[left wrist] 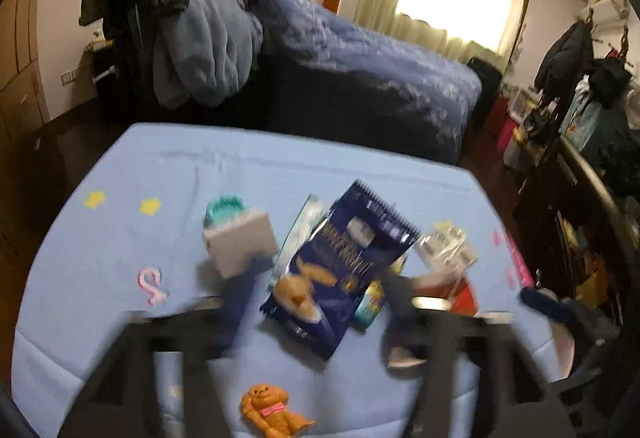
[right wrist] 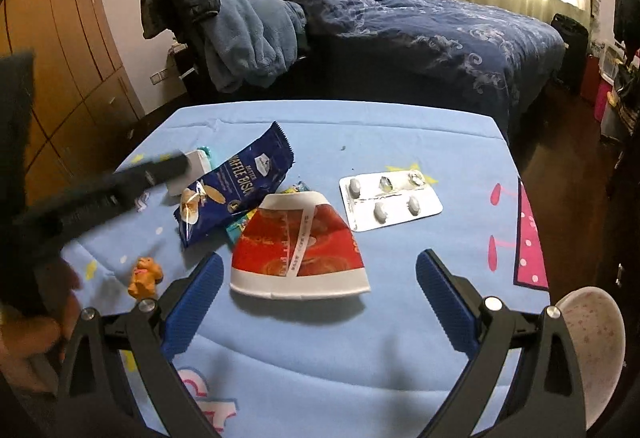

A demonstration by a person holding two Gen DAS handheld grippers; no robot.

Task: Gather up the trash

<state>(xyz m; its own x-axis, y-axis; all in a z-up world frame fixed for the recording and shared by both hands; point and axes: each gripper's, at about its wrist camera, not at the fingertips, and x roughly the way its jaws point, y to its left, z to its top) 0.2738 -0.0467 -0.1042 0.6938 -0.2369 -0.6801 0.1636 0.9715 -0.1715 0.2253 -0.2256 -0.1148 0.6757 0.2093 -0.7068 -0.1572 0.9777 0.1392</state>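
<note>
- On our light-blue cloth table (right wrist: 360, 125), a small white box (right wrist: 196, 161) sits far left, the left gripper (left wrist: 316, 302) above it, jaws apart, empty.
- A dark-blue biscuit wrapper (right wrist: 236, 185) lies next, long axis running from near-left to far-right, its serrated end pointing toward the bed (right wrist: 420, 21).
- The flattened red-and-white paper cup (right wrist: 300, 250) overlaps a colourful scrap beside the wrapper, wide rim toward us, between the right gripper's (right wrist: 320, 298) wide-apart blue fingers (right wrist: 200, 290).
- A silver pill blister (right wrist: 390, 199) lies right, apart.
- An orange dog figurine (right wrist: 146, 276) stands near-left; a white bowl (right wrist: 592, 350) near-right.

black hand-held gripper (right wrist: 320, 302), blue ribbed pads (right wrist: 198, 304), seemingly silver screws
</note>
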